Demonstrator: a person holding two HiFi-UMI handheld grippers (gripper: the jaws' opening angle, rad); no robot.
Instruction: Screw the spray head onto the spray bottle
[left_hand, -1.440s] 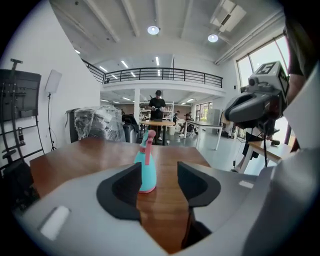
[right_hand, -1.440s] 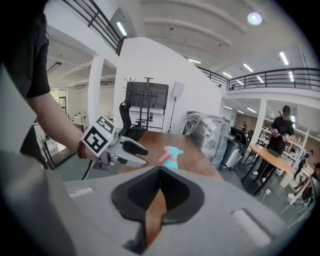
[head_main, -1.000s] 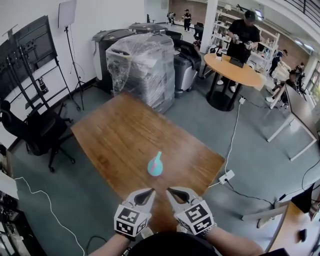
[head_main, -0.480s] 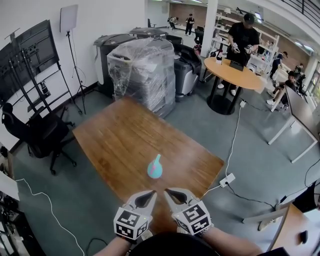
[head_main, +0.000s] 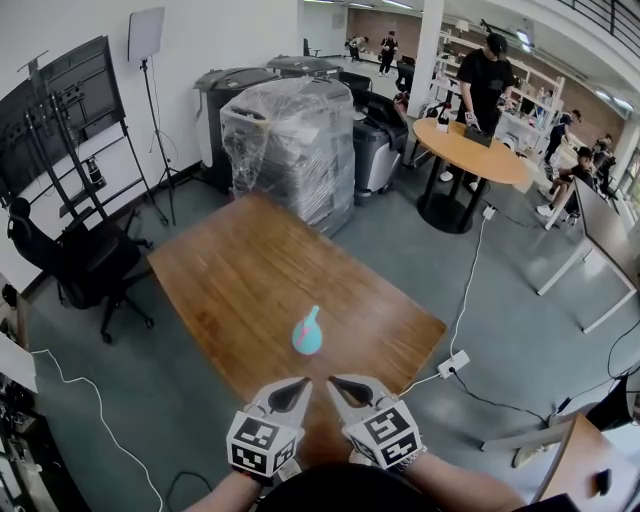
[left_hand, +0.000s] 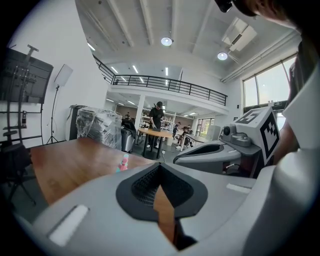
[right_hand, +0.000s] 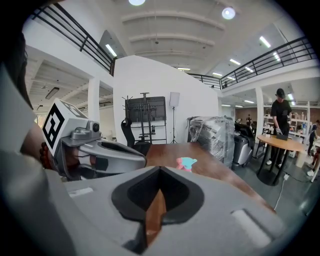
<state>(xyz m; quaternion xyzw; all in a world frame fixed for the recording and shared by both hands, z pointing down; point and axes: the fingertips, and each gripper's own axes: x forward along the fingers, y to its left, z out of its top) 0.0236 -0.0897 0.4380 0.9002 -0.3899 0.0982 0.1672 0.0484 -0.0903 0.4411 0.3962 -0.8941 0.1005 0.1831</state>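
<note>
My scene is brightly and evenly lit by round ceiling lights (left_hand: 166, 41) and a tall window (left_hand: 270, 87). The table (head_main: 250, 270) carries a soft sheen, and shadows are faint. All views bow strongly at the edges. The left gripper view and right gripper view end in black round vignettes.

Teal-and-pink spray bottle (head_main: 307, 334), brown table (head_main: 250, 280)
</note>
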